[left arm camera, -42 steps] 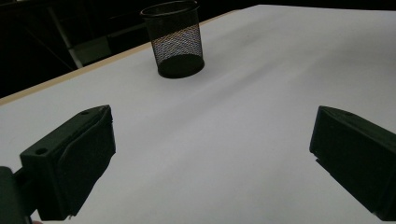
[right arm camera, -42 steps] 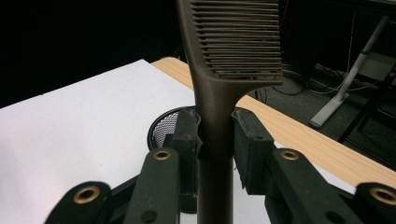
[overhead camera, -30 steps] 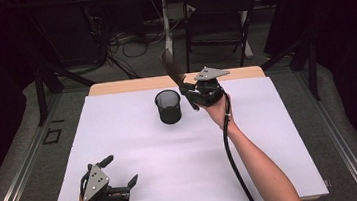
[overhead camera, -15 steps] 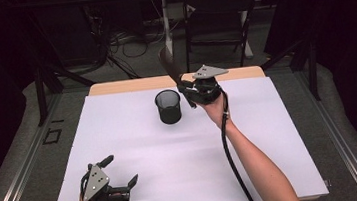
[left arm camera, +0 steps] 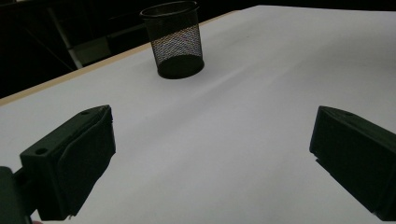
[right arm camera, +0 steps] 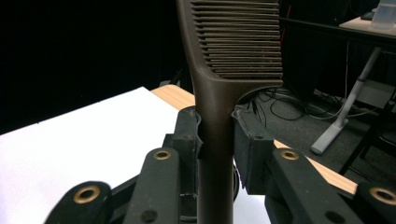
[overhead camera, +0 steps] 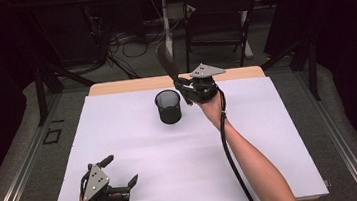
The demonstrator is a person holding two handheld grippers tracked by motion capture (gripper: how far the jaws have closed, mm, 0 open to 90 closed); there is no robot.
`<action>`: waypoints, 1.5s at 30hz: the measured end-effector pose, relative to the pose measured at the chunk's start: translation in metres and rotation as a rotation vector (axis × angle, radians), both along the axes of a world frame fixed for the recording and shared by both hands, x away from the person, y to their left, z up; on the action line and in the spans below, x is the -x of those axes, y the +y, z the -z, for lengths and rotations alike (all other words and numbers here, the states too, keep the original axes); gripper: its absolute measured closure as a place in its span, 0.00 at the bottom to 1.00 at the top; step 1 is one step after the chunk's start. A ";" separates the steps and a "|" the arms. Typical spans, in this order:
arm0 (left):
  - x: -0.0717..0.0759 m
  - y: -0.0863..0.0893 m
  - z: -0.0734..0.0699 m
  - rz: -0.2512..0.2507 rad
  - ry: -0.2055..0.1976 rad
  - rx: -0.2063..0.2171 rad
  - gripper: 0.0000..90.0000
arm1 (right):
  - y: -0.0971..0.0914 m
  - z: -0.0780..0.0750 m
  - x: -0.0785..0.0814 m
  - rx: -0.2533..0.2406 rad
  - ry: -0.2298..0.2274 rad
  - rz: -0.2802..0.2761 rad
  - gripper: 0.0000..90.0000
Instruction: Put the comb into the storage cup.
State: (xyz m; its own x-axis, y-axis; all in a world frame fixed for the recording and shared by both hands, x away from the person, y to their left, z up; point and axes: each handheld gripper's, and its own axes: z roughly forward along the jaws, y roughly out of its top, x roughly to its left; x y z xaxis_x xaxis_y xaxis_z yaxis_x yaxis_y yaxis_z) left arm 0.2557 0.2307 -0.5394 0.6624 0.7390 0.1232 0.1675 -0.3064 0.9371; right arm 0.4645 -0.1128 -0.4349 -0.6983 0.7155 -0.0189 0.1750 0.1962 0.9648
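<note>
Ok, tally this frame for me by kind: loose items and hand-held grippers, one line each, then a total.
Combs: 1, the brown comb, clamped by its handle in the right gripper, raised beside the cup.
Mesh cups: 1, the black mesh cup, upright on the white table.
Grippers: 2, the right one and the left gripper, open and holding nothing.
Total: 4

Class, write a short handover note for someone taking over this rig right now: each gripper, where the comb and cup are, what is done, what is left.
Right gripper: shut on the handle of the brown comb, held up in the air just right of the mesh cup, teeth end up.
Left gripper: open, nothing in it, low at the near left of the white table.
Done: comb picked up.
Left, probably: lower the comb into the cup, which stands upright with nothing visible inside.
</note>
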 end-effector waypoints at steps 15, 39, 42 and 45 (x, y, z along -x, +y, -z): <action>0.000 0.000 0.000 0.003 0.000 -0.001 0.00 | 0.006 0.003 -0.006 -0.046 -0.036 0.012 0.81; 0.000 -0.001 0.000 0.007 0.000 -0.002 0.00 | 0.014 0.005 -0.009 -0.087 -0.101 -0.009 0.81; 0.000 -0.001 0.000 0.007 0.000 -0.002 0.00 | 0.015 0.006 -0.010 -0.094 -0.104 -0.021 0.81; 0.000 -0.001 0.000 0.008 0.002 -0.001 0.00 | 0.018 0.008 -0.010 -0.102 -0.105 -0.026 0.81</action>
